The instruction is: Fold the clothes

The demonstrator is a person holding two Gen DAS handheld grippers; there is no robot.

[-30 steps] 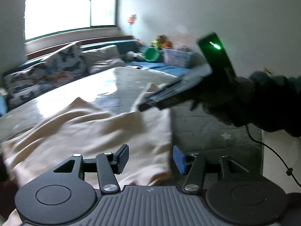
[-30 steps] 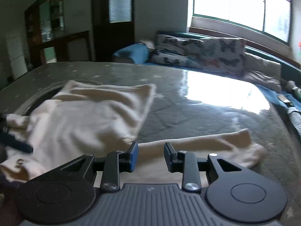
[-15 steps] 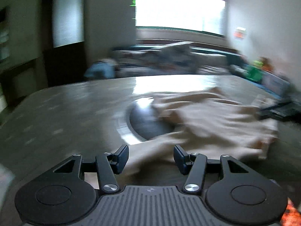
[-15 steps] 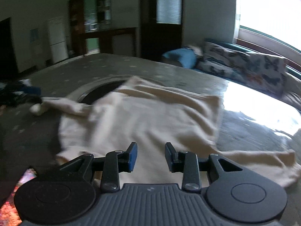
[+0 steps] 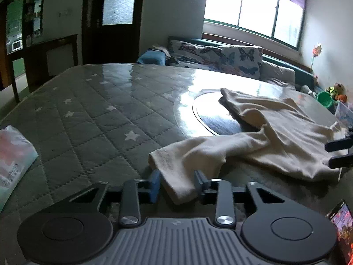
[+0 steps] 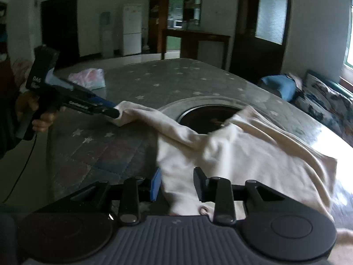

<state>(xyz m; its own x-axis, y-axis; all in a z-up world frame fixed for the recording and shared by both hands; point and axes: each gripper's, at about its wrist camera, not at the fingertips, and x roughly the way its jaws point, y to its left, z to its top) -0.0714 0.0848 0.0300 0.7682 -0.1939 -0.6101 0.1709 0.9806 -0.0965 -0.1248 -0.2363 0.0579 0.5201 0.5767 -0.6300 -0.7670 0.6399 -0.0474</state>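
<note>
A cream long-sleeved garment (image 5: 275,137) lies rumpled on the grey quilted table cover (image 5: 88,110), partly over a dark round inset (image 5: 216,119). My left gripper (image 5: 177,186) is open, its jaws either side of the sleeve's cuff end (image 5: 176,176). In the right wrist view the left gripper (image 6: 114,112) meets that sleeve end (image 6: 125,114). My right gripper (image 6: 177,182) is open with the garment's body (image 6: 242,154) lying between its jaws. Its fingers (image 5: 337,145) show at the right edge of the left wrist view.
A pink and white plastic bag (image 5: 13,154) lies on the table at the left, also in the right wrist view (image 6: 88,78). A sofa with butterfly cushions (image 5: 220,55) stands behind the table under the window. A phone screen (image 5: 342,225) glows at the lower right.
Both grippers have swung left around the table. The left one has come to the sleeve end, the right one to the garment's near edge. The sleeve is now stretched out to the left.
</note>
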